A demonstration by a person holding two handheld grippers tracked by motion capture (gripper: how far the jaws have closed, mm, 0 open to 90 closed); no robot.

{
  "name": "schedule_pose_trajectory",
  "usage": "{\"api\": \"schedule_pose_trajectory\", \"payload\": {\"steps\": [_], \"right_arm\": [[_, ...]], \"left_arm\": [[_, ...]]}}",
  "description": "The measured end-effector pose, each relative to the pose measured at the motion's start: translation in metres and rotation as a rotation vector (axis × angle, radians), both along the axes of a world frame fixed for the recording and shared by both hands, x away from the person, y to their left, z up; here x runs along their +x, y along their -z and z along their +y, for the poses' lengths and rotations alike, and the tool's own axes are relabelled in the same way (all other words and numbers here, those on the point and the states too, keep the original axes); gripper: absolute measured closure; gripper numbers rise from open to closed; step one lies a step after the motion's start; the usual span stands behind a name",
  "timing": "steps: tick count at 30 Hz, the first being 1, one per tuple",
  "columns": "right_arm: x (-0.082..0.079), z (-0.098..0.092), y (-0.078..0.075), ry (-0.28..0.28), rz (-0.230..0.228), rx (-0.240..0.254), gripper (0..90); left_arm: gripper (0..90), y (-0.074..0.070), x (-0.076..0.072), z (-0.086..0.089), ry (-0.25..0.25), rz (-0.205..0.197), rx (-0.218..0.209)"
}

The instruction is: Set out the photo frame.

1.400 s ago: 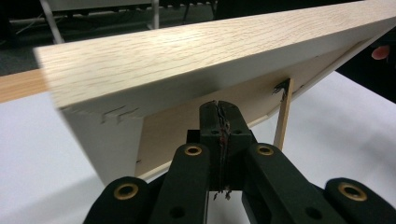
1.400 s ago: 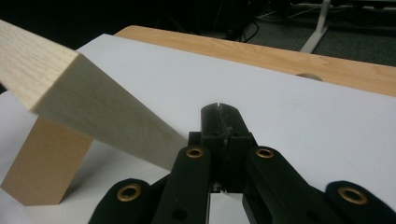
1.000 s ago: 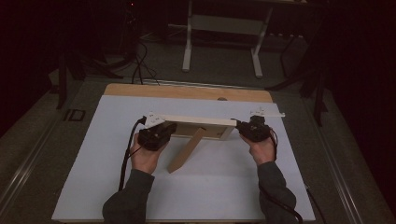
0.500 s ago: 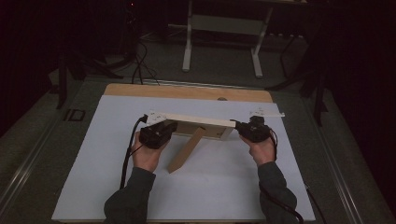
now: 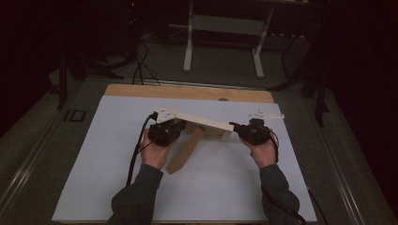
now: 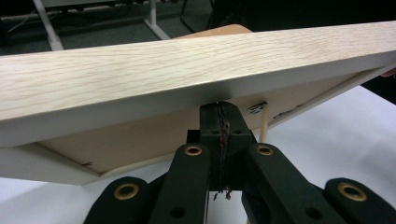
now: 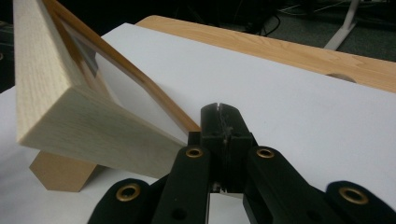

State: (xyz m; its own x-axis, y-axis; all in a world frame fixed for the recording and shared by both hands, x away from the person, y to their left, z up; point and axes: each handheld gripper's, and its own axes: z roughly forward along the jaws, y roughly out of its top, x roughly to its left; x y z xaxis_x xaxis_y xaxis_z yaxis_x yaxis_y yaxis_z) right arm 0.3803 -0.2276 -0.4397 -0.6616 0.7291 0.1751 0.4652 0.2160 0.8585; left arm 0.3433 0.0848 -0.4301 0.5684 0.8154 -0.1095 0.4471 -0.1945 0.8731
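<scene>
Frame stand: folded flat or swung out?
Swung out. The stand angles away from the frame down to the white table, its foot resting there, while the frame tilts above it.

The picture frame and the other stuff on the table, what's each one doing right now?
Picture frame: lifted, tilted, back stand folded out.
Left gripper: fingers shut, tips under the frame's edge.
Right gripper: fingers shut, beside the frame's corner.
White table mat: lying flat.
</scene>
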Motion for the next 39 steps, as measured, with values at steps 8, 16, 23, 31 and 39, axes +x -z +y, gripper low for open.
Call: {"api": "schedule_pose_trajectory", "payload": {"steps": [8,16,23,31,39], "right_arm": [[-0.002,0.003,-0.001,-0.014,-0.005,-0.008,89.5],[-0.003,0.005,-0.003,-0.022,-0.011,-0.010,89.6],[-0.005,0.007,-0.004,-0.029,-0.017,-0.013,89.7],[-0.007,0.008,-0.005,-0.037,-0.021,-0.017,89.8],[-0.010,0.010,-0.006,-0.055,-0.020,-0.026,89.9]], "left_arm": [[90.0,0.005,0.004,-0.012,0.013,0.018,-0.001],[89.9,0.004,0.002,-0.023,0.036,0.016,-0.002],[89.9,0.005,0.002,-0.031,0.052,0.013,0.011],[90.0,0.006,0.001,-0.042,0.067,0.011,0.027],[89.9,0.007,0.000,-0.049,0.080,0.013,0.025]]}}
